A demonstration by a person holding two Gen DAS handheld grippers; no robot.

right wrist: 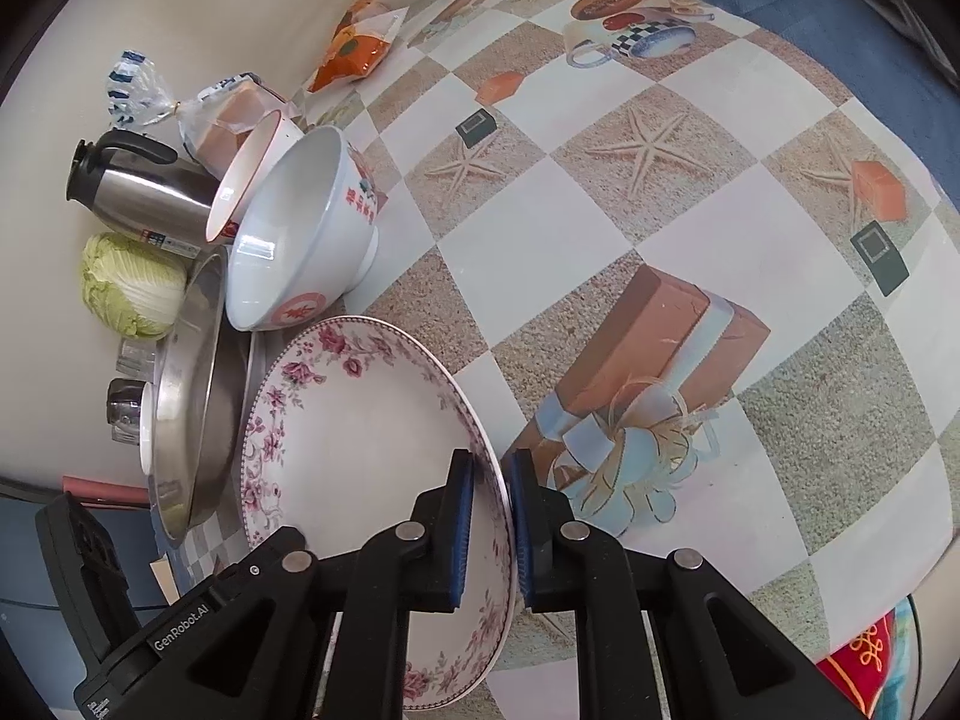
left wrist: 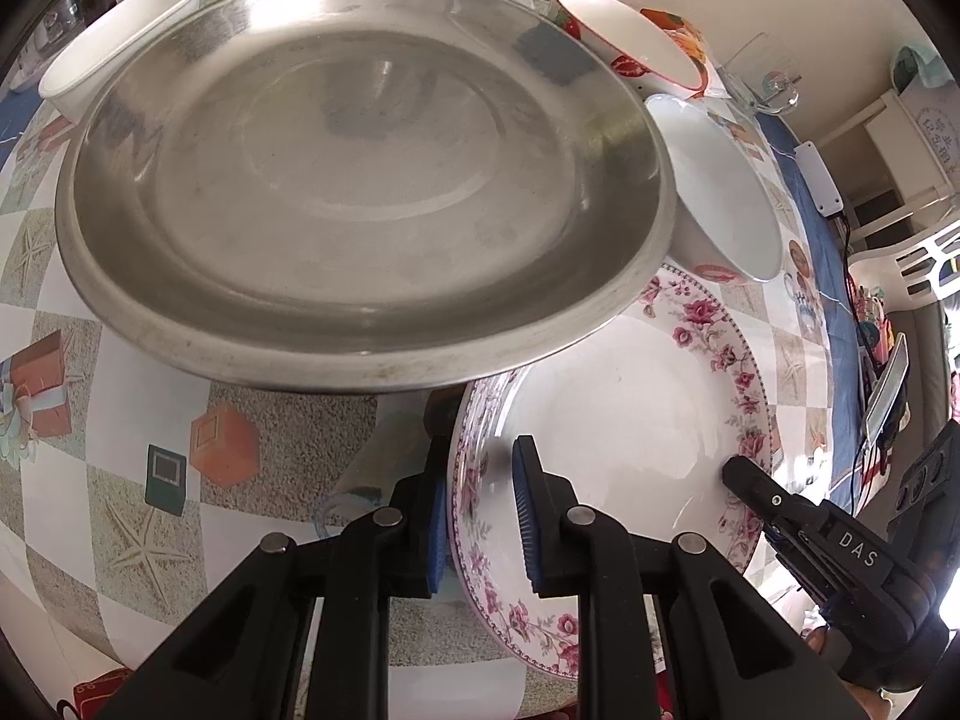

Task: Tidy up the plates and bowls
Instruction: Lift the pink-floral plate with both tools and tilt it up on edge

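Observation:
A white plate with a pink flower rim (left wrist: 630, 420) lies partly under the edge of a large steel plate (left wrist: 360, 180). My left gripper (left wrist: 480, 510) is shut on the floral plate's left rim. My right gripper (right wrist: 493, 516) is shut on the same plate's (right wrist: 360, 438) opposite rim; its body shows in the left wrist view (left wrist: 840, 540). A white bowl (left wrist: 720, 192) and a red-patterned bowl (left wrist: 630, 36) stand beside the steel plate, and a plain white bowl (left wrist: 114, 42) sits at its far left.
A steel kettle (right wrist: 138, 186), a cabbage (right wrist: 132, 285), bagged bread (right wrist: 228, 114) and an orange packet (right wrist: 357, 48) stand by the wall. A glass (left wrist: 762, 75) is at the far right. The checked tablecloth (right wrist: 660, 210) spreads to the right of the plate.

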